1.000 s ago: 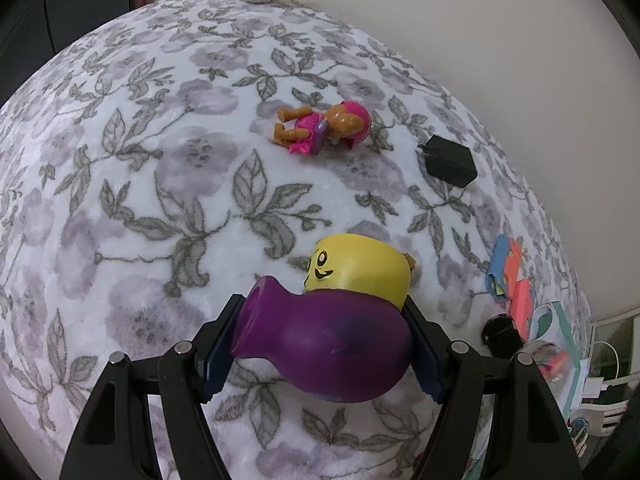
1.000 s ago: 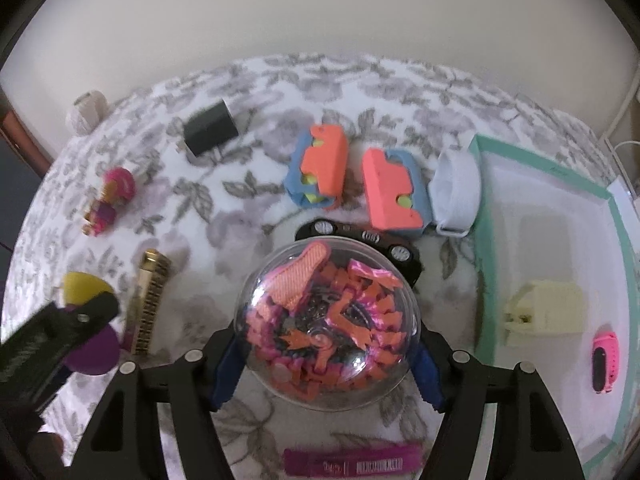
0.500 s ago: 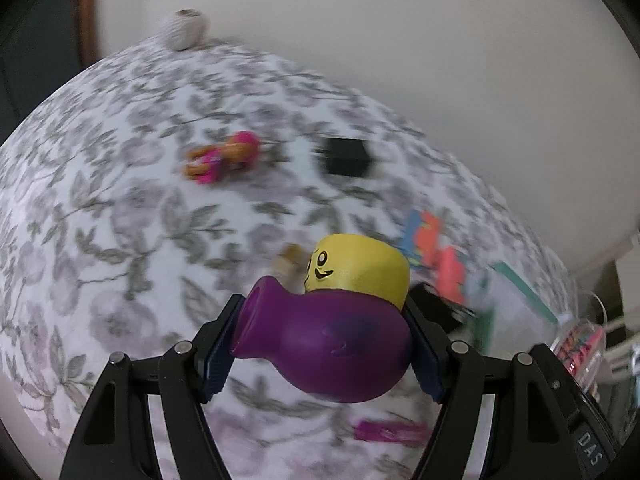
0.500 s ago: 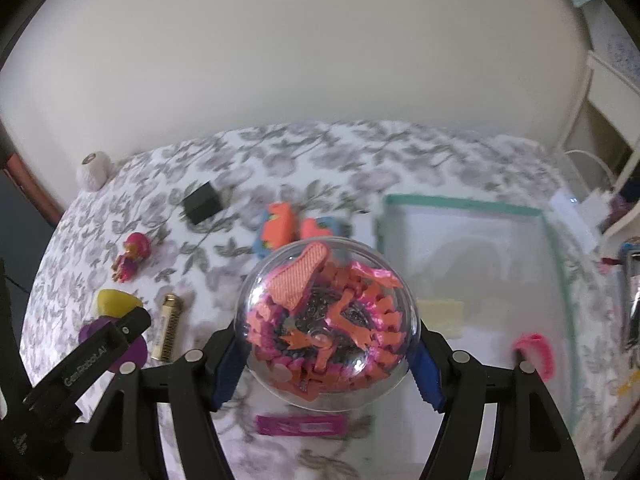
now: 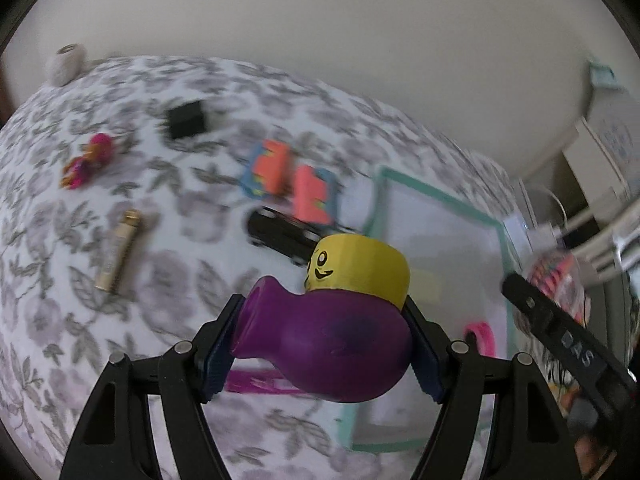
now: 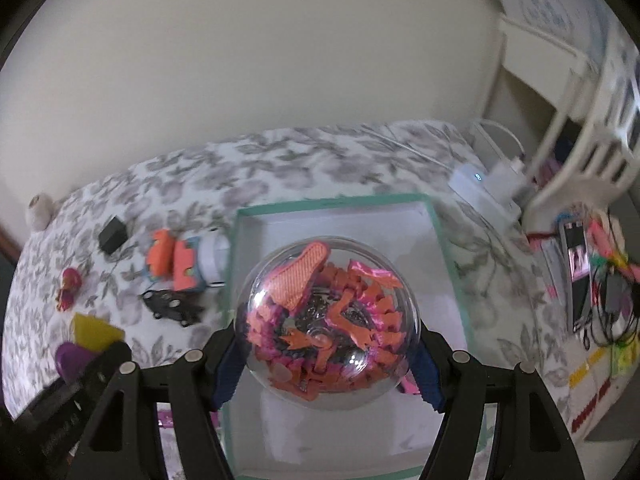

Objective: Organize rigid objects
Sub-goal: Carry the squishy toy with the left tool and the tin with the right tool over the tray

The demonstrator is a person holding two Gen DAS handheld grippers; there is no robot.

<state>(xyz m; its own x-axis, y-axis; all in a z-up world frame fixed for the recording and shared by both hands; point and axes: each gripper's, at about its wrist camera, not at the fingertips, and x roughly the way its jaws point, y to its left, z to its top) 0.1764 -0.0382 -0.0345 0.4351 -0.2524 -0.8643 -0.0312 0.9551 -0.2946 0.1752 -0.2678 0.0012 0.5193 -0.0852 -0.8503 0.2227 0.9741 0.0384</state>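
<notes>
Partway through, by the look of it. Left gripper clenched on a purple and yellow toy figure, held up above the flowered bed and short of the green-rimmed box. Right gripper clamped around a clear ball stuffed with orange and pink bits, hanging over the open box, not yet set down inside.

Already in the box, as far as visible: a pink piece near its front edge and a pale yellowish thing, mostly hidden behind the figure. Too blurred to name either.

Left out on the bed: a black cube, a small pink doll, a gold tube, two orange and blue blocks, a black toy car and a magenta strip under the left gripper. Also a white round thing touching the blocks beside the box wall, and a pale ball at the far corner, perhaps not part of the job.

So two items in transit, two or so stowed, and most of the pile waiting. Next call, presumably: lowering the ball and the figure into free floor of the box without knocking what lies there.
</notes>
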